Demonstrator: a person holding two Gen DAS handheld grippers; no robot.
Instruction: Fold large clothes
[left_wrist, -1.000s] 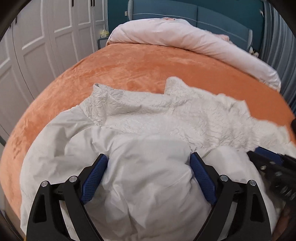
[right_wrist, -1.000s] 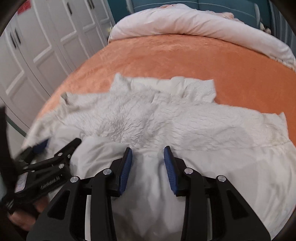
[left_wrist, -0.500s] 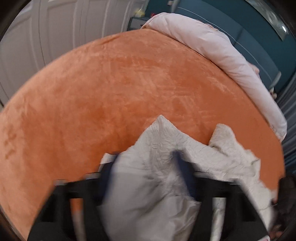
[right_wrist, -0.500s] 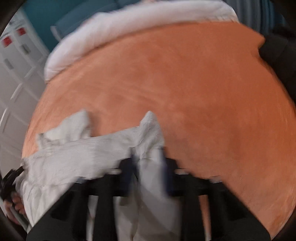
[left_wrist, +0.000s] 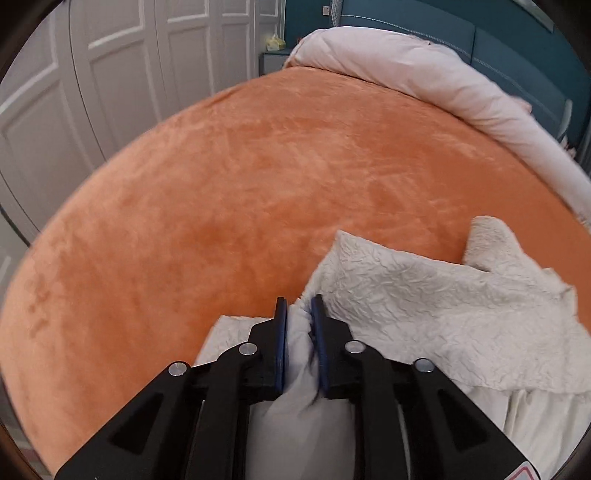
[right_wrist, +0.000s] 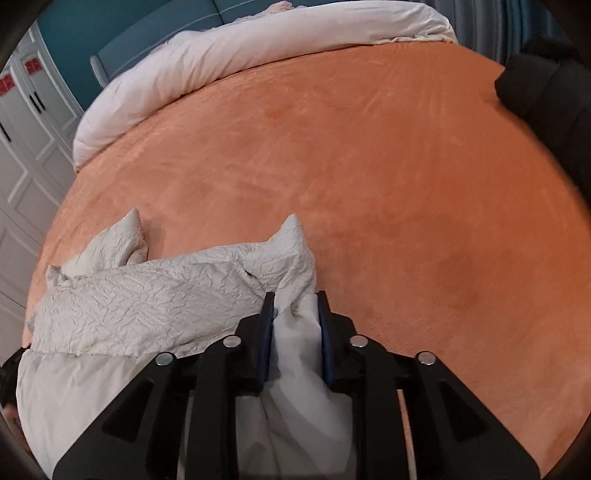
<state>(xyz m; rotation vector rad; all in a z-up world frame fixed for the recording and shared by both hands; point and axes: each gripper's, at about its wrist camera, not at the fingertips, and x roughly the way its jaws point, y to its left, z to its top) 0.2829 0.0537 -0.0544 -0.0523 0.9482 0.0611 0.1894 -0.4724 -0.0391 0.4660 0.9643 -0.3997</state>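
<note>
Left wrist view
Left tongs (left_wrist: 298, 302): pressed together on a bunched fold of the garment (left_wrist: 436, 295); smooth pale cloth fills the gap between the blue pads.
Garment: off-white, crinkled face up, smoother lining below; it trails from the tongs to the right, draped over the near part of the bed (left_wrist: 229, 192).
Why held so: judged to be a corner or edge grip, so the cloth can be carried and laid flat for a fold.
Bed: orange plush cover, mostly bare beyond the garment.
Duvet (left_wrist: 424, 74): pale, rolled along the far end of the bed, well apart from the garment.
Wardrobe (left_wrist: 122, 66): white panelled doors at left.

Right wrist view
Right tongs (right_wrist: 295, 306): pinching another gathered bit of the garment (right_wrist: 147, 295); a crinkled tip pokes up past the pads.
Garment: stretches left from this grip, lying on the near-left part of the bed (right_wrist: 388, 166).
Why held so: with one grip at each end, the span between looks meant to be pulled taut and spread; this is a judgement.
Dark object (right_wrist: 546, 96): black, on the far right edge of the bed; what it is cannot be told.

Containers: none in either view.
Task stage: likely early; no neat fold shows yet.
</note>
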